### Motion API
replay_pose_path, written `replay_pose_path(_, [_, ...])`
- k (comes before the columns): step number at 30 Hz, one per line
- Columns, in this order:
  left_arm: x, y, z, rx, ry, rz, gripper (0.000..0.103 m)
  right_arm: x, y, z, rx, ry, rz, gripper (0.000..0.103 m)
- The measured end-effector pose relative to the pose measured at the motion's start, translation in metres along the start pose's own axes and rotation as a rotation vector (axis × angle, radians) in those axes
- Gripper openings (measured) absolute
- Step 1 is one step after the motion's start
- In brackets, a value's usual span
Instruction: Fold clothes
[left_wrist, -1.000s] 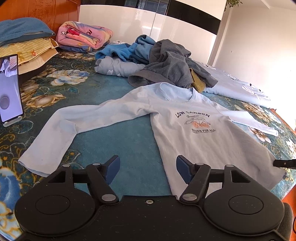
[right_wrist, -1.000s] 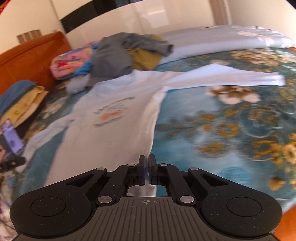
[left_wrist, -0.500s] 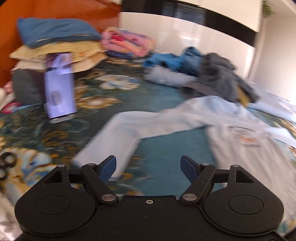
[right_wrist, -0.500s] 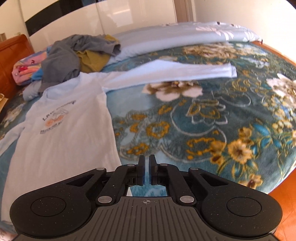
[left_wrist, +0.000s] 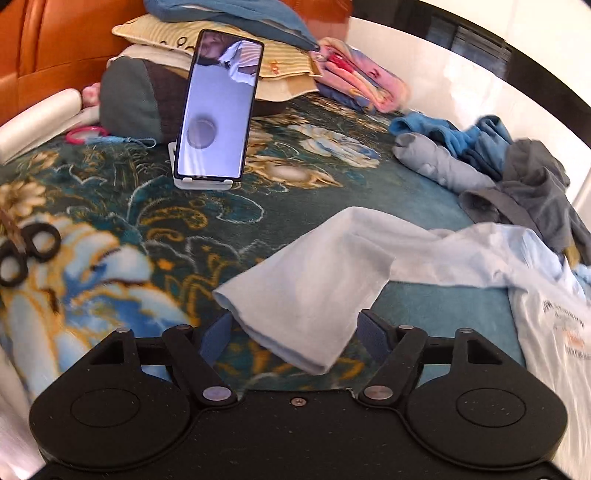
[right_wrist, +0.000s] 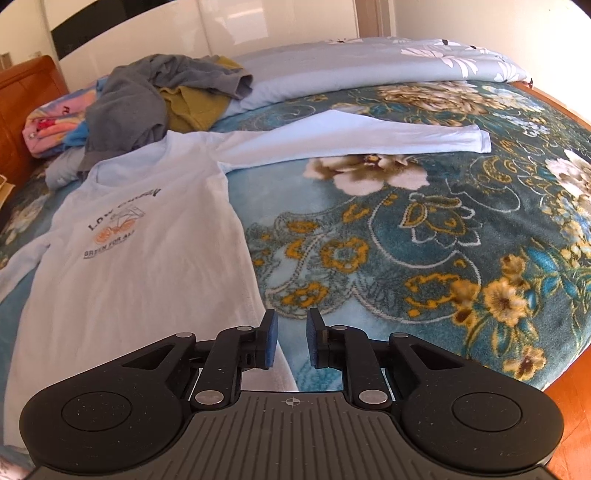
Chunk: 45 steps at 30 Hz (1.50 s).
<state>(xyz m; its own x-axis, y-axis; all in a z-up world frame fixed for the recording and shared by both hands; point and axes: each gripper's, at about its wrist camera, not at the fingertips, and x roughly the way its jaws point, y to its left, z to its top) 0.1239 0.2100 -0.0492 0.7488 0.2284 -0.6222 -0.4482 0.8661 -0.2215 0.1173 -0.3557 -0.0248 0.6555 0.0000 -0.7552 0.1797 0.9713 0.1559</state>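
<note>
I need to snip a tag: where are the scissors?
In the left wrist view, the scissors lie at the far left edge on the floral blanket, left of the propped phone.

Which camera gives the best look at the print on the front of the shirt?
The right wrist view: the print lies in plain sight on the shirt, sharp enough to read. The left wrist view catches only a blurred part of it at the right edge.

Home bedroom: floral bedspread (right_wrist: 424, 229), stacked pillows (left_wrist: 221, 40), wooden headboard (left_wrist: 55, 44).
</note>
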Motion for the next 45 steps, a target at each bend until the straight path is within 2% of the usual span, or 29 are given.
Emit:
replay_pose_path(2, [0.001,-0.004,-0.002,-0.036,-0.025,0.018,0.005,0.000,0.001,0.002,0.002,-0.001,-0.001,0.014])
replay_pose_path(3, [0.003,-0.004,-0.001,-0.053,-0.035,0.022,0.003,0.000,0.001,0.003,0.006,-0.001,-0.003,0.015])
replay_pose_path(7, [-0.001,-0.001,0.010,-0.047,-0.109,0.055,0.002,0.002,-0.001,0.004,0.017,0.001,-0.006,0.015])
replay_pose_path(11, [-0.009,0.019,0.040,-0.075,-0.201,0.102,0.002,0.004,-0.005,0.003,0.032,0.008,-0.010,0.015])
replay_pose_path(14, [-0.011,0.030,0.058,-0.105,-0.223,0.116,0.002,0.007,-0.008,0.002,0.047,0.011,-0.011,0.015])
replay_pose_path(17, [-0.010,0.023,0.059,-0.057,-0.222,0.144,0.002,0.008,-0.012,0.001,0.067,0.010,-0.009,0.016])
replay_pose_path(22, [-0.012,-0.003,0.063,-0.008,-0.229,0.081,0.002,0.009,-0.019,-0.001,0.093,0.010,-0.007,0.018])
replay_pose_path(25, [-0.014,-0.044,0.082,0.030,-0.272,-0.024,0.002,0.010,-0.025,-0.002,0.105,0.009,-0.008,0.019])
replay_pose_path(29, [-0.023,-0.133,0.104,0.120,-0.338,-0.247,0.002,0.010,-0.033,0.001,0.128,-0.001,-0.008,0.019])
replay_pose_path(32, [-0.024,-0.207,0.107,0.190,-0.324,-0.400,0.002,0.009,-0.043,0.006,0.148,-0.010,-0.016,0.020])
replay_pose_path(35, [-0.018,-0.272,0.099,0.214,-0.286,-0.509,0.002,0.007,-0.055,0.013,0.163,-0.028,-0.030,0.022])
replay_pose_path(38, [-0.009,-0.331,0.080,0.258,-0.243,-0.586,0.002,0.006,-0.070,0.020,0.177,-0.040,-0.046,0.023])
replay_pose_path(40, [0.002,-0.369,0.062,0.310,-0.196,-0.611,0.002,0.008,-0.080,0.024,0.185,-0.042,-0.056,0.024])
replay_pose_path(45, [0.048,-0.433,0.002,0.447,-0.039,-0.591,0.002,0.019,-0.102,0.027,0.209,-0.026,-0.072,0.024])
